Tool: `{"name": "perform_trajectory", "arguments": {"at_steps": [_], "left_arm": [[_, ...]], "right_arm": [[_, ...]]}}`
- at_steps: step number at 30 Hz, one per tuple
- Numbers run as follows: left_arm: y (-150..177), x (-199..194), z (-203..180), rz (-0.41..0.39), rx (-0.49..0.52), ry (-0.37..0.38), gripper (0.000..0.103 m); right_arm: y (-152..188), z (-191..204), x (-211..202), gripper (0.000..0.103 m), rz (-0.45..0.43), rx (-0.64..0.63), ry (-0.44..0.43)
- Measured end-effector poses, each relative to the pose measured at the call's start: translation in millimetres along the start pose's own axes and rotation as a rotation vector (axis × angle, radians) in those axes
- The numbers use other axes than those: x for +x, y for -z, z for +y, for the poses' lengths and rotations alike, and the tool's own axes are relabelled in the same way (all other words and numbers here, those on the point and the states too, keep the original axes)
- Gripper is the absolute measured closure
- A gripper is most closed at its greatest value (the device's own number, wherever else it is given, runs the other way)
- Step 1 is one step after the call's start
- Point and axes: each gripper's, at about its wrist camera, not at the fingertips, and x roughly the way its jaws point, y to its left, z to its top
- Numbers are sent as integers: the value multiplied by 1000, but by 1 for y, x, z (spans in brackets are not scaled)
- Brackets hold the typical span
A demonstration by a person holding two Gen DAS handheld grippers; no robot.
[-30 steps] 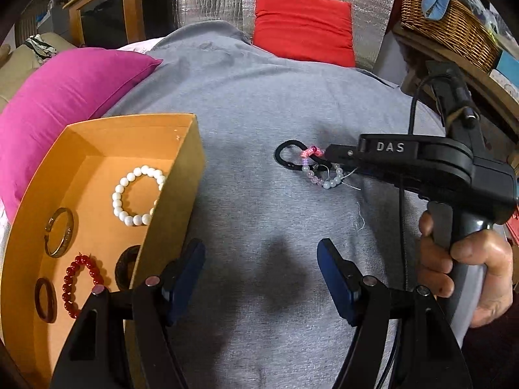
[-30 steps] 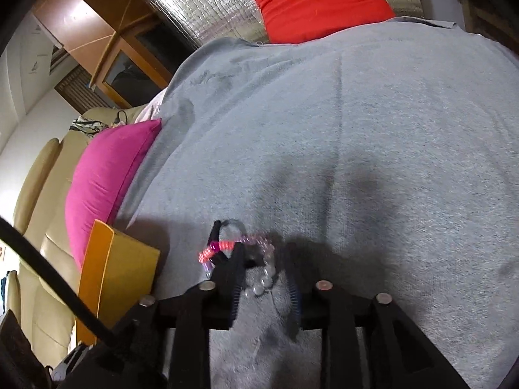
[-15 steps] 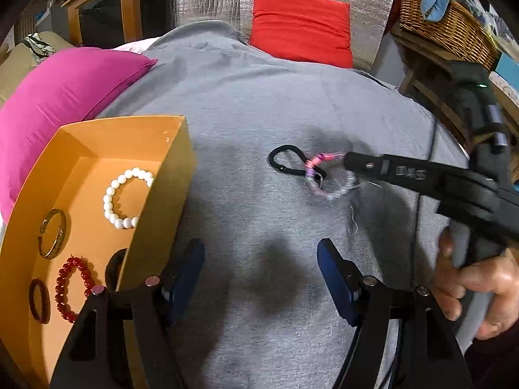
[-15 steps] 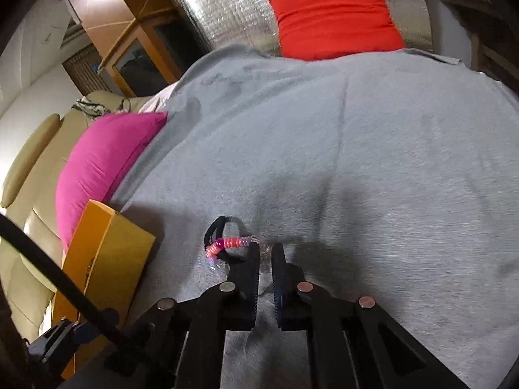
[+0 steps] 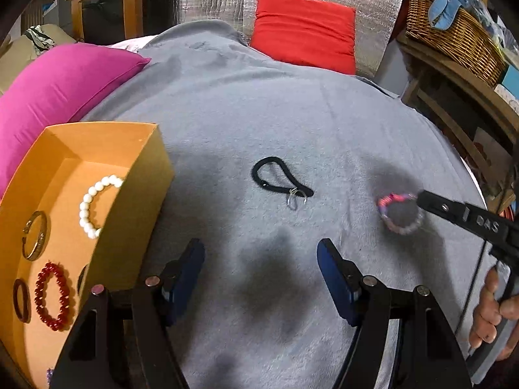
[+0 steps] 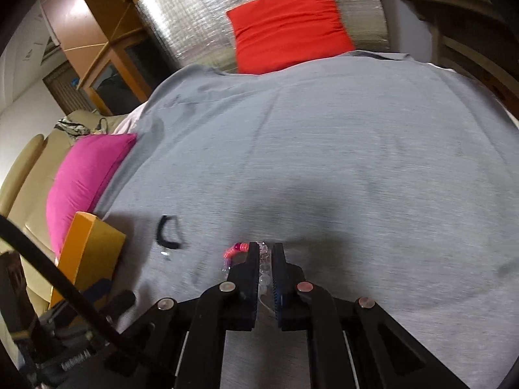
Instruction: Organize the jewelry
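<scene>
My right gripper (image 6: 266,249) is shut on a pink and clear beaded bracelet (image 6: 234,250), which hangs above the grey cloth; the left wrist view shows that bracelet (image 5: 399,214) dangling from the right gripper (image 5: 421,199). A black cord loop with a small metal ring (image 5: 280,178) lies on the cloth, also seen as the black cord (image 6: 166,231) to the left of my right fingers. My left gripper (image 5: 261,265) stands open over bare cloth beside the orange box (image 5: 139,175). Inside the box lie a white bead bracelet (image 5: 94,204), a gold bangle (image 5: 34,235), a red bead bracelet (image 5: 52,295) and a brown ring (image 5: 21,300).
A pink cushion (image 5: 61,77) sits behind the box, and a red cushion (image 5: 303,30) lies at the far end. A wicker basket (image 5: 454,29) stands on a wooden shelf at the right. A hand (image 5: 496,311) holds the right gripper's handle.
The right gripper closed on the beaded bracelet, lifted it off the black cord and carried it to the right. The black cord with its ring stayed on the cloth. The left gripper barely moved.
</scene>
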Motion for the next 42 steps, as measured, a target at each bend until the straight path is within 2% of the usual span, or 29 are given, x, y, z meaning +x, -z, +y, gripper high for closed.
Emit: {"name": "perform_trajectory", "arguments": {"at_steps": [6, 10, 14, 17, 18, 19, 20, 21, 23, 25, 28, 32, 34, 37, 42], "left_arm": [[-13, 12, -11, -27, 1, 24, 31], [-26, 20, -13, -49, -48, 66, 31], [-37, 35, -10, -42, -118, 97, 31], [-42, 47, -7, -40, -137, 70, 31], [-43, 50, -6, -44, -140, 65, 33], [-44, 54, -5, -45, -144, 67, 42], [-45, 59, -5, -33, -146, 69, 47], [-46, 62, -5, -18, -143, 68, 59], [-46, 66, -8, -23, -113, 36, 67], [-45, 66, -11, -20, -77, 16, 85], [-43, 62, -12, -2, -63, 37, 94], [-37, 55, -9, 34, -38, 64, 95], [-33, 50, -8, 45, -37, 77, 95], [-27, 42, -9, 66, -30, 117, 95], [-14, 23, -19, 70, 26, 181, 95]], "right_arm": [[6, -44, -16, 95, 8, 47, 36], [13, -69, -21, 95, 24, 106, 26], [19, -72, -19, 95, 46, 113, 20], [23, -71, -16, 95, 66, 107, 14], [25, -71, -15, 95, 74, 105, 12], [25, -71, -15, 95, 79, 103, 10], [26, -71, -15, 95, 82, 101, 7], [27, -73, -16, 95, 87, 100, 2], [27, -78, -18, 95, 98, 102, -7], [27, -84, -21, 94, 110, 113, -20], [27, -90, -22, 94, 123, 127, -21], [23, -90, -19, 91, 140, 139, -17], [22, -87, -17, 80, 147, 153, -23], [21, -81, -15, 70, 145, 149, -27], [25, -73, -15, 71, 127, 116, 11]]}}
